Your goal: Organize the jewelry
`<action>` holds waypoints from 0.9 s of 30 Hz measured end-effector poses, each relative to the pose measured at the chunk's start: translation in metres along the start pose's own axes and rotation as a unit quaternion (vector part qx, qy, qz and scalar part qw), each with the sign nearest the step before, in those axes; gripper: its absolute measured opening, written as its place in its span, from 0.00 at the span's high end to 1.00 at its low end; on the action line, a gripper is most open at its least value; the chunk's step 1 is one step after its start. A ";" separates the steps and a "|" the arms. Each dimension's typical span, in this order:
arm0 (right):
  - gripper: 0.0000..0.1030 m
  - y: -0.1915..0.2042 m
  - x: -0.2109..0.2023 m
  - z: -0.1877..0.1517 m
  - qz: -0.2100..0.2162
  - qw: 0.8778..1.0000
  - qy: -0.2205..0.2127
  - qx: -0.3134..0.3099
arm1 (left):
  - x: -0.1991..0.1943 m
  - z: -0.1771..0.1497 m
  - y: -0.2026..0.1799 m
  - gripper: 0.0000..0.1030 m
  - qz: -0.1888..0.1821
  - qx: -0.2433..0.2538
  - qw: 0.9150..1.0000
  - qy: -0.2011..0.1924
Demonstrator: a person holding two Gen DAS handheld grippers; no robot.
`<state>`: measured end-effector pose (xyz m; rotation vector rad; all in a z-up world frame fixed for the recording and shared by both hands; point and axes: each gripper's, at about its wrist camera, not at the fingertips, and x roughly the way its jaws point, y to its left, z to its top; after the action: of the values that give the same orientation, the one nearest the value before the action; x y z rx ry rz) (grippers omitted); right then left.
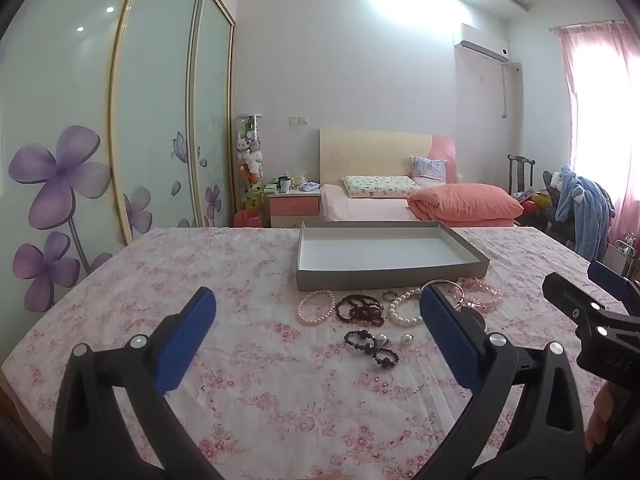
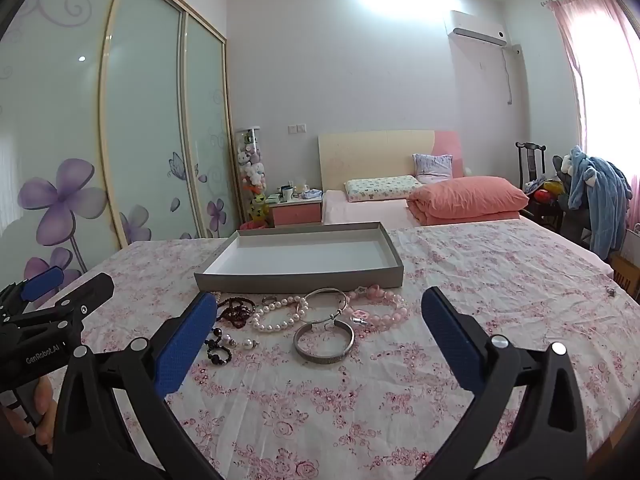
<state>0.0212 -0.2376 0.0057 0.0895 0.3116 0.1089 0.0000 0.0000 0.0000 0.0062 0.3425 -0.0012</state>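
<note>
Nothing is picked up yet: the left gripper (image 1: 316,336) and right gripper (image 2: 320,336) hang spread wide and empty above loose jewelry (pearl bracelets, dark beads, a silver metal bangle (image 2: 324,342)) lying just before the empty shallow grey cardboard tray (image 2: 298,276). Next, I judge, comes a careful pinch on one piece.

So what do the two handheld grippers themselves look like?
Both match: the left gripper and right gripper have black plastic frames with silver rivets and two blue textured pads. The left one's body carries white lettering, GenRobot.AI. No sleeves show.

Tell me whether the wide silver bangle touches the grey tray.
Apart. The right wrist view shows floral cloth and other jewelry between the wide silver bangle and the grey tray.
</note>
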 end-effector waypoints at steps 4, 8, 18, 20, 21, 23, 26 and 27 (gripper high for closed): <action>0.02 0.000 0.000 0.000 0.000 1.000 0.001 0.000 | 0.000 0.000 0.000 0.04 0.000 -0.001 1.000 0.001; 0.02 0.000 0.000 0.000 0.000 1.000 0.001 -0.001 | 0.000 0.000 0.000 0.04 0.000 0.000 1.000 0.001; 0.02 0.001 0.001 -0.001 0.000 1.000 0.002 -0.001 | -0.002 0.000 -0.002 0.04 -0.002 0.000 1.000 0.001; 0.02 0.000 0.001 -0.001 0.000 1.000 0.002 -0.001 | -0.002 0.000 -0.003 0.04 -0.002 0.000 1.000 0.002; 0.02 0.000 0.001 -0.001 0.000 1.000 0.002 0.000 | 0.000 0.000 0.000 0.04 -0.001 -0.002 1.000 0.003; 0.02 0.001 0.002 -0.001 -0.001 1.000 0.003 -0.001 | 0.000 0.000 0.000 0.04 -0.001 -0.003 1.000 0.003; 0.02 0.001 0.002 -0.001 -0.001 1.000 0.003 -0.001 | 0.000 0.000 0.000 0.04 -0.001 -0.002 1.000 0.003; 0.02 0.000 0.002 -0.001 -0.001 1.000 0.002 -0.001 | -0.001 0.000 -0.001 0.04 -0.001 -0.002 1.000 0.003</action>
<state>0.0230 -0.2368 0.0044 0.0874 0.3164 0.1079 -0.0006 -0.0007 0.0003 0.0023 0.3477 -0.0028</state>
